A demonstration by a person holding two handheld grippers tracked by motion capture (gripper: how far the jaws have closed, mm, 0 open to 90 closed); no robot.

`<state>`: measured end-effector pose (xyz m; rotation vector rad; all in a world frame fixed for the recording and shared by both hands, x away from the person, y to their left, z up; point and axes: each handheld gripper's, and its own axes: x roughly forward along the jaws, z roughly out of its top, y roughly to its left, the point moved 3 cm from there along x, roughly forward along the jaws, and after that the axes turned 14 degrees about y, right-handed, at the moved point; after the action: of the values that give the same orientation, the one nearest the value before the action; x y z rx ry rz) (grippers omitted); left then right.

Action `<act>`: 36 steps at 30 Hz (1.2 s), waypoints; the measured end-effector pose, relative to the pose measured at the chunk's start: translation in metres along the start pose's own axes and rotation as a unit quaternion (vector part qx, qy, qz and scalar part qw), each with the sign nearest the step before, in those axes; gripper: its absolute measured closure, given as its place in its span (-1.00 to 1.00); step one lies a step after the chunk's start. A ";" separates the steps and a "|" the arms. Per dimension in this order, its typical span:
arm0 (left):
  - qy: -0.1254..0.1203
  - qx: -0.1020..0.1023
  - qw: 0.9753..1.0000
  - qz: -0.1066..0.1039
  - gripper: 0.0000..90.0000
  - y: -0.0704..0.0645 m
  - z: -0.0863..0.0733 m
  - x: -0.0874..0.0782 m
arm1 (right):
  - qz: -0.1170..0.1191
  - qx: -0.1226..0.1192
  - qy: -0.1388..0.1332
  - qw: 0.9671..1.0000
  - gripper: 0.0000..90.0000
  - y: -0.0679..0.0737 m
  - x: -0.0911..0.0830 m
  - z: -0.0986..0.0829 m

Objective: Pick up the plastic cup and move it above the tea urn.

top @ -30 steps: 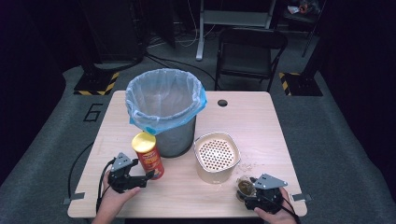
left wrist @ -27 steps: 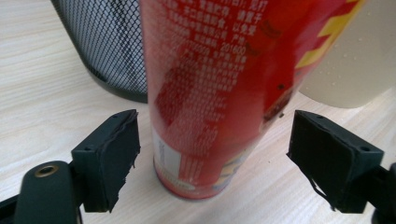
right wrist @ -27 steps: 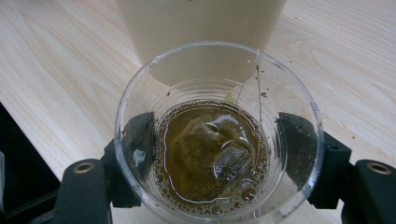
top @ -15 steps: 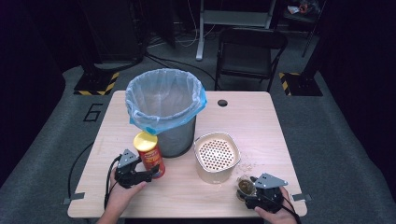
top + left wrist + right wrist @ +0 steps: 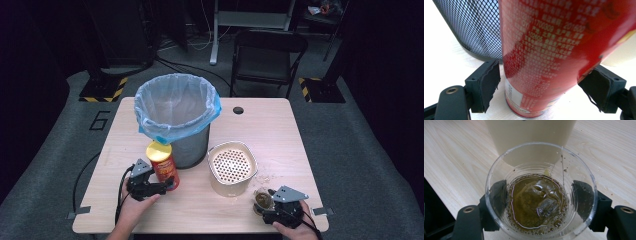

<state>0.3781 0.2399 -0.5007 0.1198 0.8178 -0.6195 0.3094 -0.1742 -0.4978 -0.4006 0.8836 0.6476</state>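
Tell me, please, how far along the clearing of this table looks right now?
Done: nothing looks binned yet; what lies inside the bin cannot be told. In hand: the left gripper has its jaws around the upright red can, one pad apart from it; the right gripper brackets a cup of brown liquid with a tea bag. Left: the can, the cup and the strainer remain on the table.

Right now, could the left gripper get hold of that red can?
Probably yes. The left gripper already has its jaws on either side of the can, one touching and one just clear, with nothing between; the bin stands behind it.
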 end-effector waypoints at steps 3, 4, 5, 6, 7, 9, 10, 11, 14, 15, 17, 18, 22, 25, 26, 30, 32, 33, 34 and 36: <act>0.001 0.007 1.000 0.003 -0.50 0.000 0.000 0.000 | 0.001 -0.001 0.000 1.000 -0.35 0.000 0.000 0.000; 0.000 0.010 1.000 0.006 -0.49 0.000 0.000 0.000 | -0.001 0.000 0.000 1.000 -0.35 0.000 0.000 0.000; 0.005 0.014 1.000 0.006 -0.49 0.000 0.000 -0.001 | 0.000 -0.001 0.001 1.000 -0.35 0.000 0.000 0.000; 0.005 0.014 1.000 0.006 -0.49 0.000 0.000 -0.001 | 0.000 -0.001 0.001 1.000 -0.35 0.000 0.000 0.000; 0.007 0.015 1.000 0.009 -0.49 0.000 -0.001 -0.002 | 0.000 0.004 0.001 1.000 -0.35 0.001 0.000 0.000; 0.001 0.013 1.000 0.013 -0.48 0.000 -0.001 -0.002 | -0.001 0.005 0.000 1.000 -0.35 0.001 0.000 0.000; 0.006 0.013 1.000 0.015 -0.48 0.002 -0.002 -0.005 | -0.001 0.005 0.000 1.000 -0.35 0.001 0.000 0.000; 0.006 0.013 1.000 0.015 -0.48 0.002 -0.002 -0.005 | -0.001 0.005 0.000 1.000 -0.35 0.001 0.000 0.000; 0.009 0.004 1.000 0.023 -0.48 0.008 -0.008 -0.012 | 0.001 0.002 0.001 1.000 -0.36 0.000 -0.001 -0.001; 0.009 0.004 1.000 0.023 -0.48 0.008 -0.008 -0.012 | 0.000 0.006 -0.002 1.000 -0.36 0.000 0.000 -0.001; 0.010 -0.005 0.999 0.030 -0.48 0.016 -0.012 -0.018 | -0.001 0.005 -0.002 1.000 -0.36 0.000 0.000 -0.001; 0.008 -0.007 0.999 0.032 -0.48 0.018 -0.013 -0.019 | -0.002 0.000 -0.002 1.000 -0.35 0.000 -0.001 -0.001; 0.006 -0.015 0.999 0.037 -0.48 0.028 -0.018 -0.026 | -0.001 -0.001 -0.003 1.000 -0.35 0.000 -0.001 -0.002; 0.006 -0.021 0.999 0.045 -0.48 0.038 -0.022 -0.031 | -0.001 -0.002 -0.003 1.000 -0.35 0.000 0.000 -0.001; 0.003 -0.026 0.999 0.046 -0.48 0.046 -0.024 -0.034 | 0.000 -0.003 -0.003 1.000 -0.35 0.000 0.000 -0.001; -0.006 -0.032 0.998 0.051 -0.48 0.056 -0.026 -0.036 | 0.002 -0.012 -0.005 1.000 -0.33 -0.001 0.000 0.000; -0.011 -0.033 0.998 0.053 -0.48 0.059 -0.026 -0.036 | 0.002 -0.012 -0.006 1.000 -0.33 -0.002 0.001 0.001; -0.011 -0.033 0.998 0.053 -0.48 0.059 -0.026 -0.036 | 0.003 -0.015 -0.004 1.000 -0.33 -0.003 0.001 0.001; -0.011 -0.032 0.998 0.054 -0.48 0.059 -0.026 -0.036 | 0.003 -0.015 -0.004 1.000 -0.33 -0.003 0.001 0.001; -0.011 -0.031 0.998 0.049 -0.48 0.061 -0.028 -0.037 | 0.007 -0.012 -0.006 1.000 -0.32 -0.006 0.002 0.002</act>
<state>0.3752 0.3161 -0.5016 0.0955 0.8042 -0.5020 0.3154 -0.1769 -0.4978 -0.4125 0.8692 0.6742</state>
